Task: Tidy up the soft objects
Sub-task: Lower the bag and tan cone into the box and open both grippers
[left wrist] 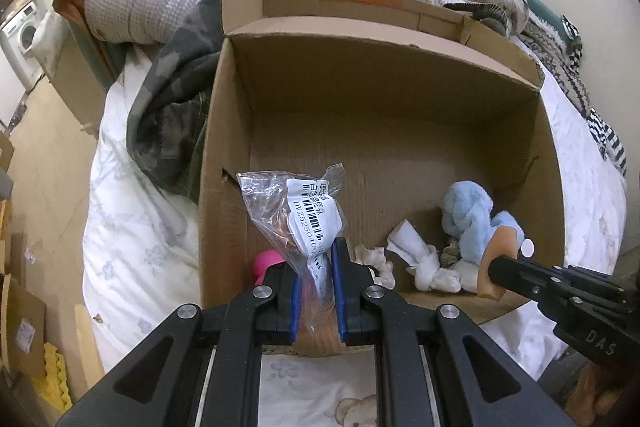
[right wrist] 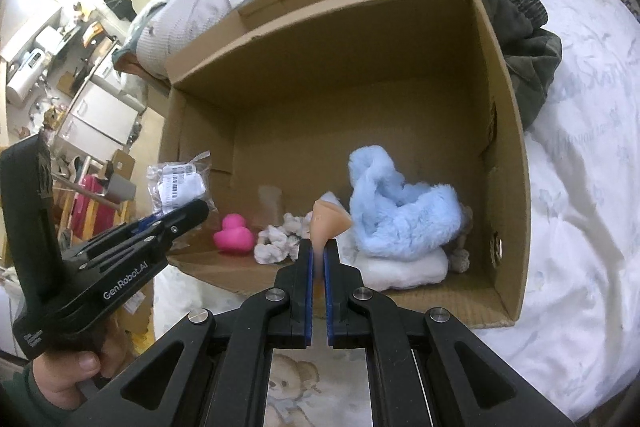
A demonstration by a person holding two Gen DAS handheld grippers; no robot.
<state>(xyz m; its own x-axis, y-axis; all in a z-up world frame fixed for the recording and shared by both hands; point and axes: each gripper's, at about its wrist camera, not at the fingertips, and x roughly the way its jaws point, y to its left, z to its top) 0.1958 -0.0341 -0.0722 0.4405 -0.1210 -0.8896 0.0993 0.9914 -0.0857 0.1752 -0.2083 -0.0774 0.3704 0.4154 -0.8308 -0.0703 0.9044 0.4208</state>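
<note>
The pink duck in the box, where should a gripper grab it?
Probably by the round head. The pink duck sits upright on the box floor, head above a wider body, so the head is the narrow part. Come from the open front, left of the white scrunchie. Both grippers are full now, so one must let go first.
</note>
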